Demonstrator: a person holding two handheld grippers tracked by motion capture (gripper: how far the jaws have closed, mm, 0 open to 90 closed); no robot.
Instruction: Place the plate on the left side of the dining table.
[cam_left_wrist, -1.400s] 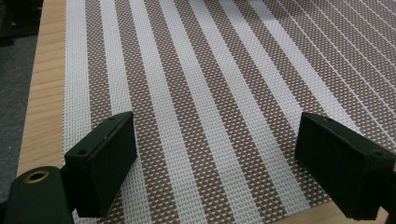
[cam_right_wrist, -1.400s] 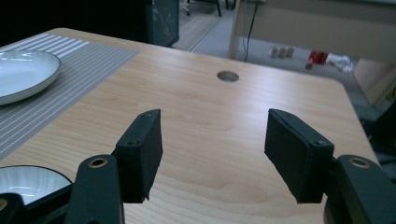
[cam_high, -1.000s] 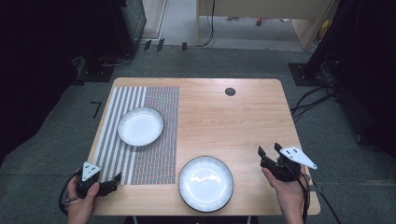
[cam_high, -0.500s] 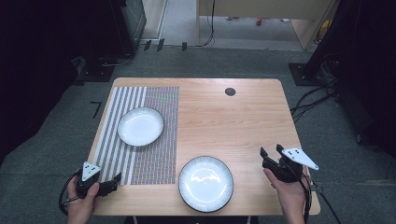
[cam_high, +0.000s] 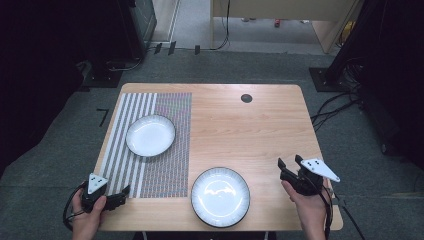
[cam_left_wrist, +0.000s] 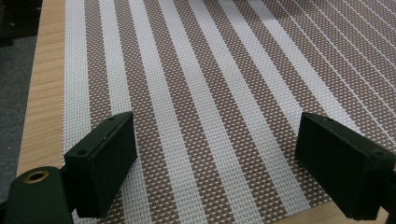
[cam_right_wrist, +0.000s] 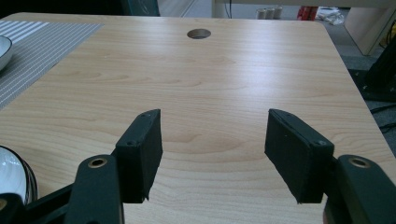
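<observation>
High view, cut off: the person's forearms run off the bottom edge, so you only get hands. The near plate (cam_high: 220, 196) sits on bare wood at the front edge of the table (cam_high: 260, 130), between the two hands. The far plate (cam_high: 150, 135) is on the striped placemat (cam_high: 170, 150).
High view, tools: left gripper (cam_high: 121, 197) at the mat's front left corner, right gripper (cam_high: 288, 163) just right of the near plate and apart from it. Hard to judge the jaws from up here.
High view, vs a second ago: same deal, hands and plates haven't budged.
Left gripper view: jaws spread wide with nothing between them, hanging over the woven mat (cam_left_wrist: 210, 93), a coarse mesh in brown and white stripes. The wooden edge shows at left.
Right gripper view: jaws well apart, holding nothing, over smooth pale wood. The near plate (cam_right_wrist: 11, 175) is cropped at the bottom left, a glossy white with a dark ribbed rim. The far plate (cam_right_wrist: 3, 49) is just a sliver at the left. There's a round cable hole (cam_right_wrist: 199, 33) up top.
</observation>
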